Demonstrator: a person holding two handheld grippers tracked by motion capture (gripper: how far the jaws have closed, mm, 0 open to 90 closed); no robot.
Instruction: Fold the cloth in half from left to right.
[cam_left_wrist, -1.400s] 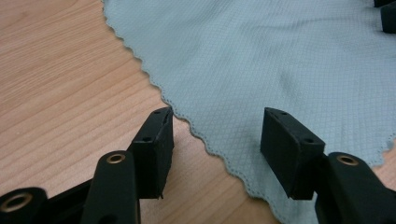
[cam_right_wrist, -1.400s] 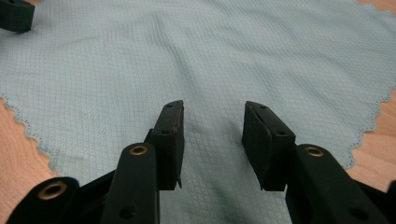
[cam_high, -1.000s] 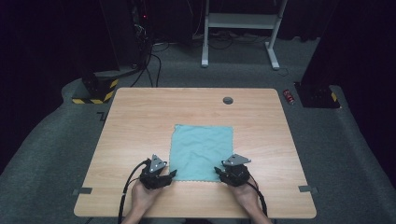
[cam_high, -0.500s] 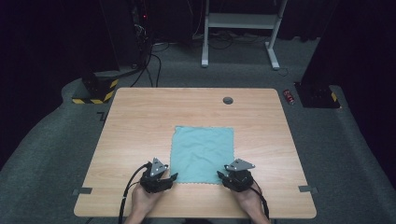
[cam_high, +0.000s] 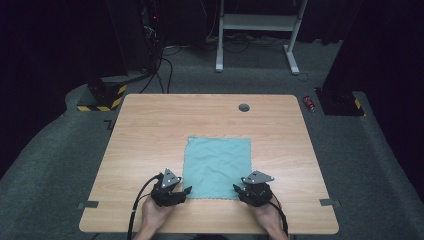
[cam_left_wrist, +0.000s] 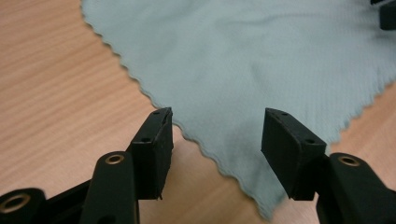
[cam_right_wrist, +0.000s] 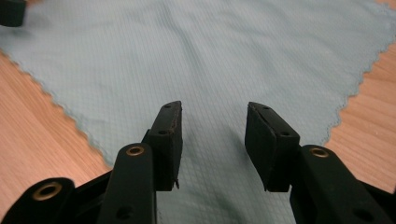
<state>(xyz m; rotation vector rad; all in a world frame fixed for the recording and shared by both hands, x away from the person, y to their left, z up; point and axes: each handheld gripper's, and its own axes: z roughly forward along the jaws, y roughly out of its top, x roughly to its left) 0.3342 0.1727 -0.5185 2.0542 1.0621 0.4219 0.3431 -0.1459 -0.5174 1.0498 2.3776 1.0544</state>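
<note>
A light wooden table with rounded corners stands on grey carpet in a dark room. Taking the teal cloth as the landmark: it lies flat and spread out on the table's middle, reaching nearly to the near edge. Beyond the cloth, near the far edge, a small round dark grommet sits in the tabletop. Farther back, off the table, a white metal frame stands on the floor, and black cables trail behind the cloth's left side beside a base with yellow-black stripes. A small red object lies on the carpet to the cloth's far right.

The left gripper rests at the cloth's near left corner, its jaws apart with the scalloped corner lying between them, unpinched. The right gripper sits at the near right corner, jaws likewise spread above the fabric, gripping nothing.
</note>
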